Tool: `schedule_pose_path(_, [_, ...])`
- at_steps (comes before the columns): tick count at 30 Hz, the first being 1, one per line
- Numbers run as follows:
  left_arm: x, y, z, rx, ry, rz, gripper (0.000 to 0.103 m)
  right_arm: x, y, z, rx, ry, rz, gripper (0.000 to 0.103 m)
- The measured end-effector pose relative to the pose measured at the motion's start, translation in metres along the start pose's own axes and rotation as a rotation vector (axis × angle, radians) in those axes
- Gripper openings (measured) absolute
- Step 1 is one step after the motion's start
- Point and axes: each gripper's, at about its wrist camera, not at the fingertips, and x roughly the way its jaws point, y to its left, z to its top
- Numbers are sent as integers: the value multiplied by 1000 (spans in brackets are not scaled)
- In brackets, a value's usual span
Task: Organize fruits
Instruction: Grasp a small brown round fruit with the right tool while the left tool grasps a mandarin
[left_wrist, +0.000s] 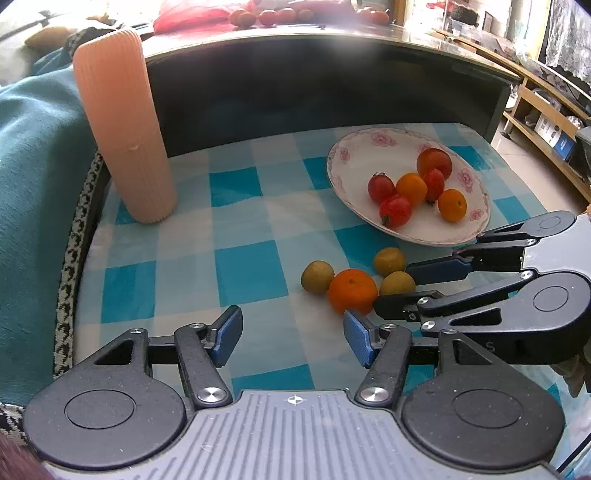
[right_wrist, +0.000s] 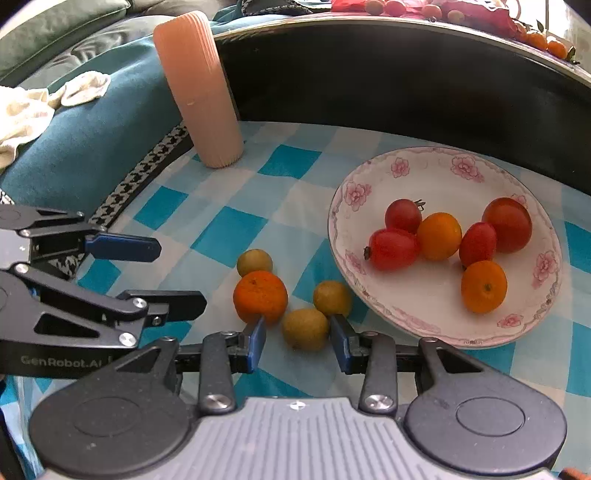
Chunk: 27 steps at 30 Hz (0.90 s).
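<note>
Yellow-green skin marks the small fruit (right_wrist: 306, 328) that is framed between the spread jaws of the right gripper (right_wrist: 298, 339); it lies on the cloth and is not yet clamped, a little gap showing on each side. Just beside it are found a second greenish fruit (right_wrist: 332, 298), a mandarin (right_wrist: 260, 296) whose near edge is overlapped by the gripper's left finger, and a third greenish fruit (right_wrist: 254, 262) behind the mandarin. These four are judged to be the ones not yet sorted, since they lie loose on the blue checked tablecloth (right_wrist: 229, 229) near the rim of the floral plate (right_wrist: 354, 192).

On the plate, red tomatoes and orange fruits are already gathered, so it is taken to be the collecting place. The right gripper appears to have been set low and wide so that only the nearest fruit is enclosed.

The left gripper (left_wrist: 293, 334) is held open and empty over bare cloth, close to the mandarin (left_wrist: 352, 290), presumably kept clear of the working side. A ribbed peach-coloured cylinder (left_wrist: 123, 125) stands upright well apart at the cloth's far corner.
</note>
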Motion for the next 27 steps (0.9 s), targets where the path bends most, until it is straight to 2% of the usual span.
schedule_pose_path(4, [1,-1,1,3,3,-15,70,0,-5,-1,24,8,14,44])
schedule_pose_path(11, [4,-2,5,-15,5,-51,70,-10,-7,-3,40,14,4,44])
schedule_pose_path(20, [26,-22,13,20,27,-110,70,-38,-15,-20,77,40,-74,44])
schedule_pose_path(25, [37,-31,16,21,47,-126,68,-47,-18,-22,107,35,-72,44])
schedule_pose_path(27, [41,-35,16,23,55,-117,63,-47,-19,-21,112,36,-71,44])
